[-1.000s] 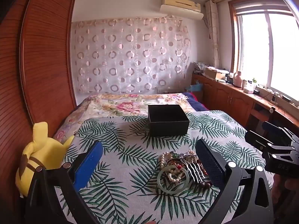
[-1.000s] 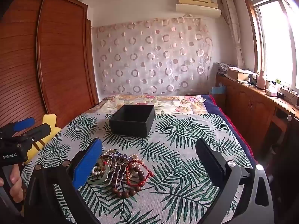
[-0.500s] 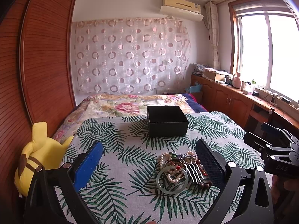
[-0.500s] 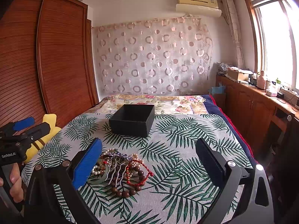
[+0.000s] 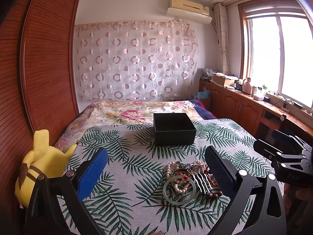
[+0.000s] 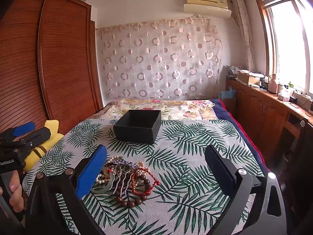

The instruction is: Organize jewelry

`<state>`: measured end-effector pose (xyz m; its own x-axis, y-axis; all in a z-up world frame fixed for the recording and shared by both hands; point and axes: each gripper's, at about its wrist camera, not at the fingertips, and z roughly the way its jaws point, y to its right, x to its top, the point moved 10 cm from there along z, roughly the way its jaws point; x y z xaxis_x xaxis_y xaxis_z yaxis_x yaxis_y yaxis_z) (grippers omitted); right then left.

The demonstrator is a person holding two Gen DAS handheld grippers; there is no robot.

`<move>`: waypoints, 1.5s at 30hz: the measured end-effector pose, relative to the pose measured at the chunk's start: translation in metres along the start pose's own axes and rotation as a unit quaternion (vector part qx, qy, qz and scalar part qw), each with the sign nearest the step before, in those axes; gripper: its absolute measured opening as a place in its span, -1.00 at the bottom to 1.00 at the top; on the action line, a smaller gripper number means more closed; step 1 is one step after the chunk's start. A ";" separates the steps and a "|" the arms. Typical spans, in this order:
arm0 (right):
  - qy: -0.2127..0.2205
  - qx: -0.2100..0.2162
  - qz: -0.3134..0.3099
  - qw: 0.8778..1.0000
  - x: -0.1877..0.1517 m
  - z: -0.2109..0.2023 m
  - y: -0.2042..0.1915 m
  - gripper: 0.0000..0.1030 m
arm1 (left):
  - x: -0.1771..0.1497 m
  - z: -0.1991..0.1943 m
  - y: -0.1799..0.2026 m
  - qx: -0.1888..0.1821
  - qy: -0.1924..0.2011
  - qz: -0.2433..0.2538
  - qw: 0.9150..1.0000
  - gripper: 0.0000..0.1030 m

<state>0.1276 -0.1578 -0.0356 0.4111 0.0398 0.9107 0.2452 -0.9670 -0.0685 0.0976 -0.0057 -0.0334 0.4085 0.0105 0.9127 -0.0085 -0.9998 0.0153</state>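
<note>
A pile of jewelry point(image 5: 187, 178) lies on the palm-leaf cloth: a green bangle point(image 5: 179, 191), pearl strands, a metal hair comb point(image 6: 121, 178), brown bead bracelets and a red cord bracelet point(image 6: 145, 183). The pile also shows in the right wrist view point(image 6: 125, 176). An open, empty black box point(image 5: 173, 131) stands beyond it, also in the right wrist view point(image 6: 138, 126). My left gripper point(image 5: 156, 173) is open, above the cloth, the pile near its right finger. My right gripper point(image 6: 156, 173) is open, the pile beside its left finger. Neither holds anything.
A yellow plush toy point(image 5: 42, 165) lies at the bed's left edge by the wooden wardrobe point(image 5: 39, 74). A floral quilt point(image 5: 137, 111) covers the far bed. Wooden cabinets point(image 6: 262, 109) with clutter run along the right under the window.
Both grippers have stayed open and almost still; the left wrist view has drifted slightly. The jewelry and box have not moved.
</note>
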 end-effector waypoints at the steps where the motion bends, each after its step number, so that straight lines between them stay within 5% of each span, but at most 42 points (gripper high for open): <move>1: 0.000 0.000 0.000 1.000 0.000 0.000 0.000 0.96 | -0.001 -0.001 0.000 0.000 0.000 0.000 1.000 0.87; 45: -0.001 0.008 -0.002 1.000 -0.001 -0.007 -0.006 0.96 | 0.022 -0.029 0.005 -0.003 -0.004 -0.001 1.000 0.87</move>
<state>0.1194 -0.1536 -0.0331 0.4128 0.0439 0.9098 0.2611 -0.9626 -0.0720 0.0802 -0.0100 -0.0012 0.4160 0.0132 0.9093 -0.0132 -0.9997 0.0206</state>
